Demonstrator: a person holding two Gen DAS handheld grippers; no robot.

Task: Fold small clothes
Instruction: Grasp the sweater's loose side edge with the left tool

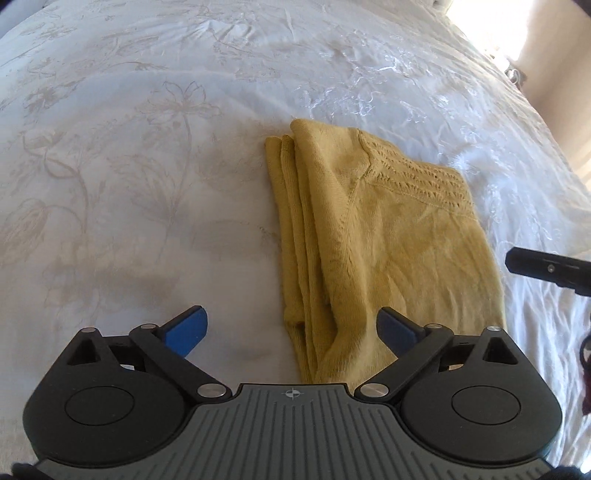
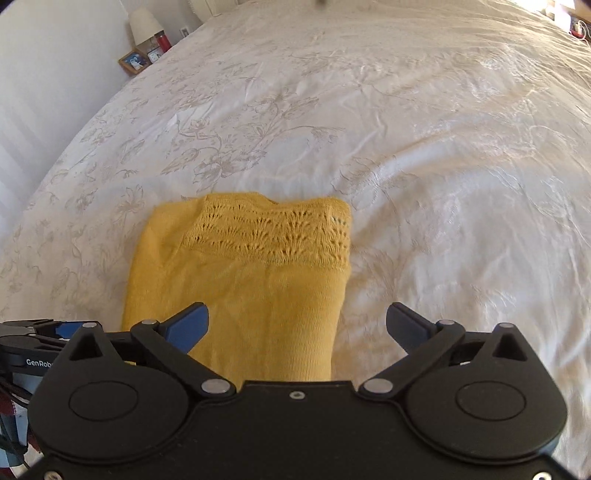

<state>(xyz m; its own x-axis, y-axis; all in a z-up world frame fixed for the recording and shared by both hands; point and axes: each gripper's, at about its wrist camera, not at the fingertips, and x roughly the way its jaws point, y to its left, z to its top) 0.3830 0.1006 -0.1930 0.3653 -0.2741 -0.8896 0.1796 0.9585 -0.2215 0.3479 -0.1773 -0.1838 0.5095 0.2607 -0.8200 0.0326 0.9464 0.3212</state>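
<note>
A yellow knitted garment lies folded in a long strip on the white floral bedspread; its lace-pattern band is at the far end. It also shows in the right wrist view. My left gripper is open and empty, hovering over the garment's near left edge. My right gripper is open and empty, above the garment's near right edge. The right gripper's finger shows at the right edge of the left wrist view. The left gripper shows at the left edge of the right wrist view.
The bedspread stretches wide around the garment. A bedside table with a lamp, a red bottle and a picture frame stands at the far left. Bright window light falls at the far right.
</note>
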